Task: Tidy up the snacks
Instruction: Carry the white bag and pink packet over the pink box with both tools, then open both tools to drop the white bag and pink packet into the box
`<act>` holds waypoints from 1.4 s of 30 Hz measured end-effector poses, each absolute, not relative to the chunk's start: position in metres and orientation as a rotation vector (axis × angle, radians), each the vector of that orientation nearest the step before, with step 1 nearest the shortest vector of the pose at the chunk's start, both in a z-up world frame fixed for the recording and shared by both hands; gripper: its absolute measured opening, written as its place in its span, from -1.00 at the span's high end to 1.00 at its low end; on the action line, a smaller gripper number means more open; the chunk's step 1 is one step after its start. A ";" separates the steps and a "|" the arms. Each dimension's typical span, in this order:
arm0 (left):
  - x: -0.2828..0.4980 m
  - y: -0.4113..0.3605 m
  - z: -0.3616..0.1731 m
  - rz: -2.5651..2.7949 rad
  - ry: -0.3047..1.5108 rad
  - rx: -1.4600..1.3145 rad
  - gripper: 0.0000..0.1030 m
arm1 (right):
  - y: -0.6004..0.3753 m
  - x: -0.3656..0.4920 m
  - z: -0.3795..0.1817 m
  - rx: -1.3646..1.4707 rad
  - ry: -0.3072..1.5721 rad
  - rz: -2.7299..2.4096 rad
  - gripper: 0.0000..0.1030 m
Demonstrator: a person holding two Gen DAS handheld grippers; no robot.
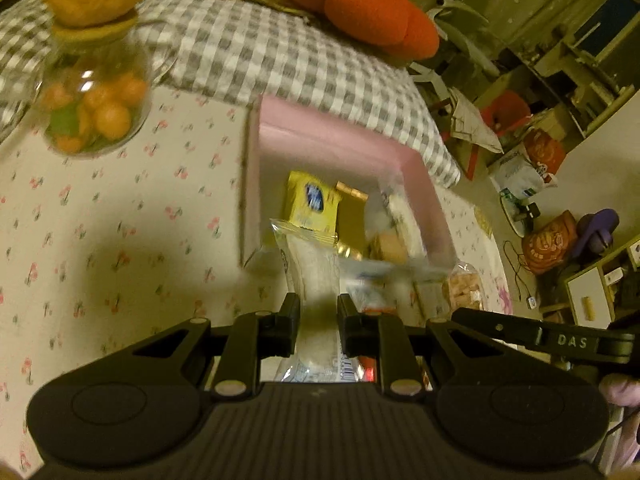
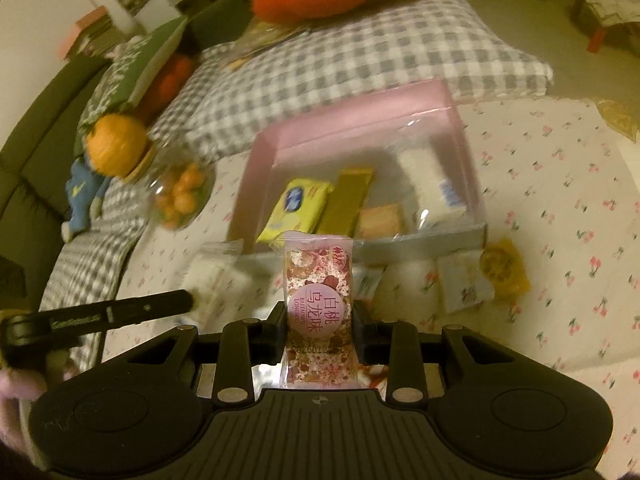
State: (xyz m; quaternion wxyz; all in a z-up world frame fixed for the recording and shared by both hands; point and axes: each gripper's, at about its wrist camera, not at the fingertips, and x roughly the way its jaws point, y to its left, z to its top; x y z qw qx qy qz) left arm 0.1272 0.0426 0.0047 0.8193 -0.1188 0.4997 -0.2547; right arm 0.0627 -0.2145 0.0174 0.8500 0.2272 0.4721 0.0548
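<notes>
A pink box (image 1: pixel 332 144) (image 2: pixel 360 104) stands on the floral tablecloth and holds a yellow packet (image 1: pixel 310 204) (image 2: pixel 296 204), a gold bar (image 2: pixel 350 200) and other wrapped snacks. My left gripper (image 1: pixel 318 312) is shut on a clear white snack packet (image 1: pixel 316 276), held just short of the box's near wall. My right gripper (image 2: pixel 320 316) is shut on a pink flowered snack packet (image 2: pixel 320 300), held before the box's near wall. The left gripper also shows in the right wrist view (image 2: pixel 120 312).
A glass jar of orange fruits (image 1: pixel 92 112) (image 2: pixel 180 192) stands left of the box. Loose snack packets (image 2: pixel 480 276) (image 1: pixel 464 284) lie on the cloth by the box. A checked cushion (image 1: pixel 280 52) and an orange plush (image 1: pixel 360 4) lie behind.
</notes>
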 end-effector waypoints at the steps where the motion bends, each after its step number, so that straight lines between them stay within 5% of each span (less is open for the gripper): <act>1: 0.131 0.038 0.005 -0.540 1.062 -0.242 0.65 | -0.219 0.068 0.017 0.485 0.993 0.104 0.40; 32: 0.214 -0.033 -0.014 -0.479 0.973 -0.087 0.75 | -0.241 0.160 -0.020 0.411 0.949 -0.082 0.39; 37: 0.215 -0.032 -0.013 -0.463 0.955 -0.113 0.28 | -0.239 0.159 -0.015 0.398 0.928 -0.089 0.33; 42: 0.210 -0.027 -0.009 -0.459 0.938 -0.123 -0.18 | -0.244 0.154 -0.007 0.411 0.899 -0.098 -0.28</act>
